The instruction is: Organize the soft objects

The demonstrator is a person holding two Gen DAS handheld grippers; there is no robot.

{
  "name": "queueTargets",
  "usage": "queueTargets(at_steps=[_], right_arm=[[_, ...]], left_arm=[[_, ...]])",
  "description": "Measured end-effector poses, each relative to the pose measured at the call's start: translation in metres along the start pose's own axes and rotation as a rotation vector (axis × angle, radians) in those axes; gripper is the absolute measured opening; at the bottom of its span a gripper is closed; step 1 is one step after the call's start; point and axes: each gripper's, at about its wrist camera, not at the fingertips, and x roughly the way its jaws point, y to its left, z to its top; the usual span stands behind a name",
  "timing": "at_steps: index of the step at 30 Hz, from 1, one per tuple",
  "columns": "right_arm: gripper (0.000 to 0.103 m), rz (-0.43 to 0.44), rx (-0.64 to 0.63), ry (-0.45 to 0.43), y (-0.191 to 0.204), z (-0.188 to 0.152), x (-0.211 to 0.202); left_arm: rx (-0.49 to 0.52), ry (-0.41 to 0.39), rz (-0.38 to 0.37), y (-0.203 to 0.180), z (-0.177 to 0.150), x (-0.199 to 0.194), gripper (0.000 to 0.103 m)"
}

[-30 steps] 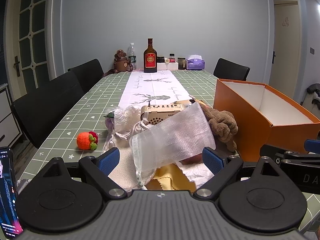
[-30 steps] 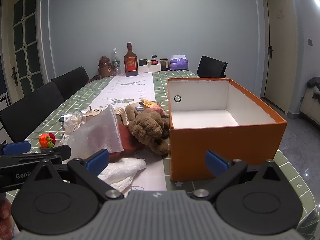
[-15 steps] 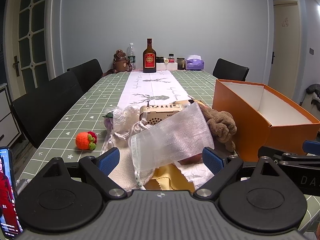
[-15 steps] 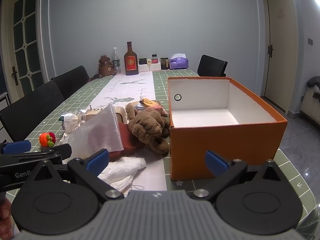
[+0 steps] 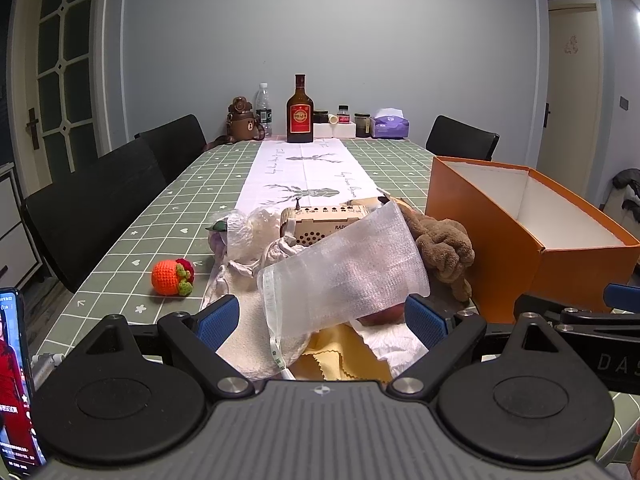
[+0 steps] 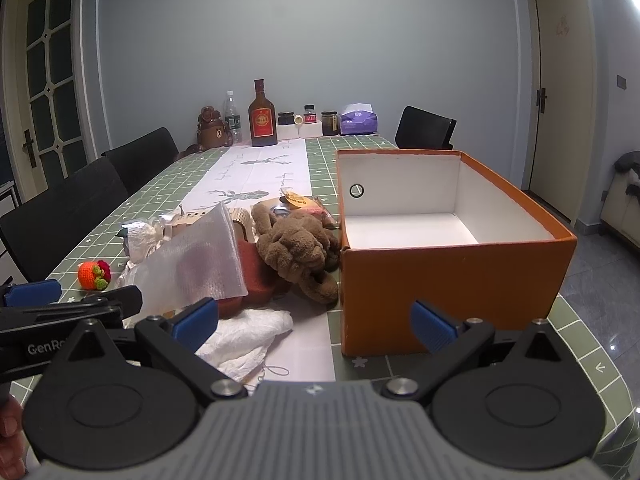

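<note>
Both tongs (image 5: 322,320) (image 6: 314,322) apart, mesh bag (image 5: 344,276) lengthwise, mouth twd camera, by box (image 6: 452,276)

Two handheld grippers, black and grey with blue pads

The left gripper (image 5: 321,322) has a ribbed grey housing with a small cross mark, black linkage arms, two round black discs, silver screws, and blue fingertips (image 5: 218,322). The right gripper (image 6: 315,320) is built alike; seen side-on it bears white lettering, seemingly "DAS", while its twin reads "GenRo". A sliver of bare skin (image 6: 10,436) shows at lower left.
</note>
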Motion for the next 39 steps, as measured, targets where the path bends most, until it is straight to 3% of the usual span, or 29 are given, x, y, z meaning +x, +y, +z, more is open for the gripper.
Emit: queueTargets(at_steps=[6,11,15,21,25,29,34,36,39], right_arm=[[0.100,0.018,-0.039,-0.025,0.004,-0.003,0.001],[0.099,0.101,-0.044,-0.018,0.008,-0.008,0.006],[0.081,0.129,-0.079,0.019,0.017,-0.010,0.016],[0.078,0.143,-0.103,0.071,0.025,-0.012,0.038],[0.064,0.167,-0.099,0.096,0.027,-0.005,0.053],[0.062,0.199,-0.110,0.095,0.033,0.005,0.069],[0.055,0.244,-0.121,0.098,0.041,0.018,0.090],[0.046,0.250,-0.121,0.106,0.042,0.021,0.099],[0.020,0.272,-0.121,0.125,0.044,0.024,0.107]], left_arm=[[0.017,0.001,-0.004,0.003,-0.004,0.001,0.103],[0.010,0.010,-0.048,0.012,-0.008,0.005,0.071],[0.065,0.010,-0.082,0.015,-0.012,0.011,0.060],[0.200,-0.019,-0.085,0.014,-0.017,0.026,0.064],[0.315,-0.041,-0.083,0.007,-0.019,0.040,0.073],[0.420,-0.034,-0.089,-0.004,-0.022,0.055,0.081],[0.432,-0.011,-0.101,-0.007,-0.021,0.071,0.086],[0.437,-0.005,-0.096,-0.009,-0.020,0.078,0.086],[0.483,0.010,-0.065,-0.016,-0.019,0.089,0.086]])
